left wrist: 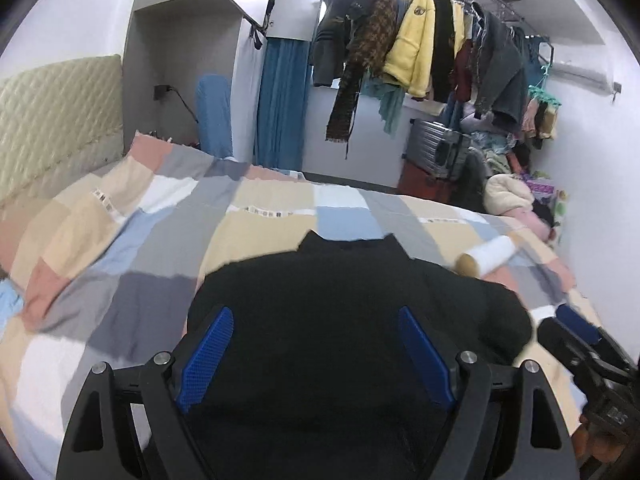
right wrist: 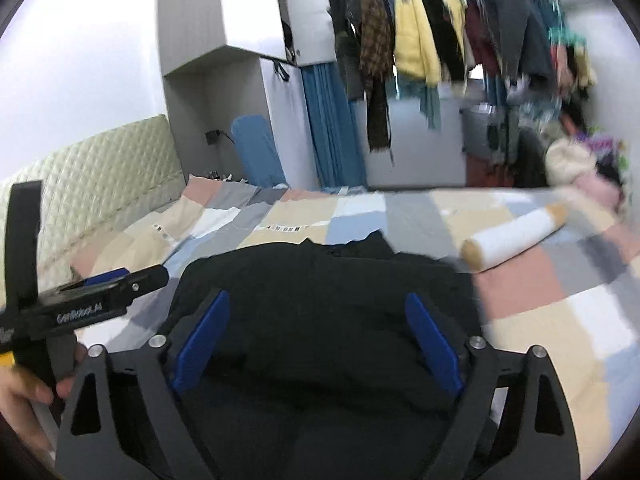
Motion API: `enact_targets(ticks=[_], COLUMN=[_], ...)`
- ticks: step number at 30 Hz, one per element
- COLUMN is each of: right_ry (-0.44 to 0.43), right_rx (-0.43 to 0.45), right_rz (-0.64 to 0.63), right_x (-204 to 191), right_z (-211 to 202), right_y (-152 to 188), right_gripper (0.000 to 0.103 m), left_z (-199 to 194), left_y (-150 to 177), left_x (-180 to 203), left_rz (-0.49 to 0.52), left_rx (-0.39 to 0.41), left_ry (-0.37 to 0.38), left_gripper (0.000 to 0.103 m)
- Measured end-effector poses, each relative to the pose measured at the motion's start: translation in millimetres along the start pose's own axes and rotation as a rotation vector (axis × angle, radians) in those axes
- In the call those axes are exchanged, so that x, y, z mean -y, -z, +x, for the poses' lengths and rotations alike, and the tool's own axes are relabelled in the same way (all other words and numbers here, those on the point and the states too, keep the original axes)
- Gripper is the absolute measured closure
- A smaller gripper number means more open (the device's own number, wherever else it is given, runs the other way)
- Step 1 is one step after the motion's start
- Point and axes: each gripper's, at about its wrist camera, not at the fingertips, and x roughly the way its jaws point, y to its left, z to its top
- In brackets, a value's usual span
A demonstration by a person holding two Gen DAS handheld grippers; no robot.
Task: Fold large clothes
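Observation:
A black garment (left wrist: pixel 340 300) lies bunched and partly folded on the patchwork bedspread (left wrist: pixel 140 240), collar pointing away from me. My left gripper (left wrist: pixel 316 320) is open over its near part, blue pads apart, nothing between them. My right gripper (right wrist: pixel 318 308) is also open over the same black garment (right wrist: pixel 320 300). Each gripper shows in the other's view: the right one at the right edge (left wrist: pixel 580 332), the left one at the left edge (right wrist: pixel 104 284), held by a hand.
A white roll with a tan end (left wrist: pixel 488 258) lies on the bed to the right of the garment; it also shows in the right wrist view (right wrist: pixel 516 236). A padded headboard (left wrist: pixel 52 120) stands at left. A rack of hanging clothes (left wrist: pixel 420 40) and a suitcase (left wrist: pixel 436 148) stand beyond the bed.

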Motion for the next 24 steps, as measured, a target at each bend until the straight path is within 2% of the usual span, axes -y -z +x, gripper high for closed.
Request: enact_targets(ticks=[2,4,9,12,18,24], right_ry=[0.02,0.057,0.129,0.139,0.139,0.09], right_rx=[-0.023,-0.036,-0.034,-0.043,-0.028,-0.046], right_rz=[0.03,0.008,-0.088,-0.103,-0.139,-0.101], right_x=[9,13,34,48,52,65], right_z=[40,67,127,150,175,191], right_y=[1,5,8,11,27,38], right_gripper=[0.014,0.014,0.014,0.012,0.009,0.007], left_z=[35,74,128,154,177,187], left_y=[-8,-15,-14,-3,16,30], left_x=[-9,-23,-40,-37,-39,-36], left_rz=[-0.022,-0.054,-0.03,0.062,0.114,0.119], left_rx=[-0.052,-0.105,-0.082,-0.063,-0.036,-0.017], left_ry=[0.023,0.039,0.006,-0.035,-0.05,-0.048], left_gripper=[0.019,0.018,0.018,0.013,0.009,0.008])
